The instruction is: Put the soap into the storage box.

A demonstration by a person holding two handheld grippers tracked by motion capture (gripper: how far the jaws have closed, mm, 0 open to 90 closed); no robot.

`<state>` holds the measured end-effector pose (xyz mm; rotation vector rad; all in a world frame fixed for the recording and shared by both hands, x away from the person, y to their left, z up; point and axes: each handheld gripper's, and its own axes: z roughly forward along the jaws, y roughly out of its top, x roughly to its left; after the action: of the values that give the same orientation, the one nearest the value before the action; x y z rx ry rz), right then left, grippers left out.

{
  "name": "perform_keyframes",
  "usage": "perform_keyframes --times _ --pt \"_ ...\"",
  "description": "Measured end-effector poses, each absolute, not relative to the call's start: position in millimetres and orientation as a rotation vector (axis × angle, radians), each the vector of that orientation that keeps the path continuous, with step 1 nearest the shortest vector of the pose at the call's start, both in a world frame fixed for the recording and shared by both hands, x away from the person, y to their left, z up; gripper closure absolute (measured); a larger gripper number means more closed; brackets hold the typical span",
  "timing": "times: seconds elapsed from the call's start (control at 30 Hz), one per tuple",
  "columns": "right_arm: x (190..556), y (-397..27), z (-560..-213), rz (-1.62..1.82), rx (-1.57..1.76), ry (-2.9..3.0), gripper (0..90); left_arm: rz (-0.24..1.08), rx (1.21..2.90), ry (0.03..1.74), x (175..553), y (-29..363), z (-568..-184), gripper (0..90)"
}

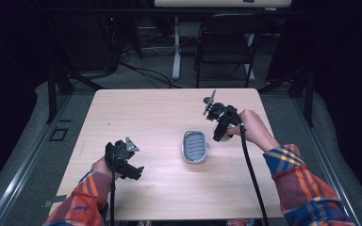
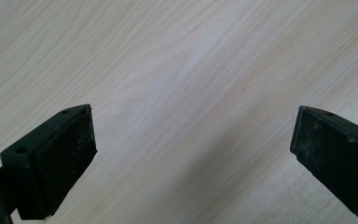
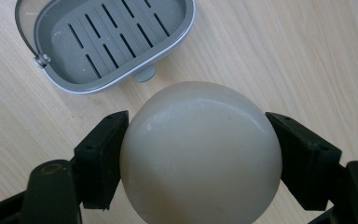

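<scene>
Two grippers are at work over one wooden table (image 1: 136, 108), taken here from left to right. On the left side, the left gripper (image 1: 134, 172) sits low near the front edge of the table, its jaws spread wide with nothing between them; the left gripper view confirms bare wood between the two pads (image 2: 60, 158).

At centre stands a grey soap dish (image 1: 195, 147) with a slotted inner tray and a pale rim. The dish is empty: its slots (image 3: 107, 35) are all exposed and no object rests in it.

To the right, just beside the dish and apart from it, the right gripper (image 1: 220, 136) is clamped on a rounded, off-white bar of soap (image 3: 200, 154). The pads press on opposite sides of the soap, which bulges well beyond them. It is carried above the table, not yet over the dish.

Risks, as judged: the soap is smooth and curved, and the pads bear on only a small part of it, so a quick swing or tilt could let it squirt out and drop on the wood. Releasing it off-centre could land it on the rim, tip the light dish or shove it aside, since the left gripper is not steadying it.
</scene>
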<state>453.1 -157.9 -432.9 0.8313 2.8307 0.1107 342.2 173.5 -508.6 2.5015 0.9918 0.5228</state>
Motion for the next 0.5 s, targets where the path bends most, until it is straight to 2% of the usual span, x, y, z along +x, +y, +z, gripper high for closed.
perform_keyframes --times 0.5 --pt "458 -131 -431 0.114 0.774 2.849 24.5 0.520 2.502 0.987 342 173 -509 0.2"
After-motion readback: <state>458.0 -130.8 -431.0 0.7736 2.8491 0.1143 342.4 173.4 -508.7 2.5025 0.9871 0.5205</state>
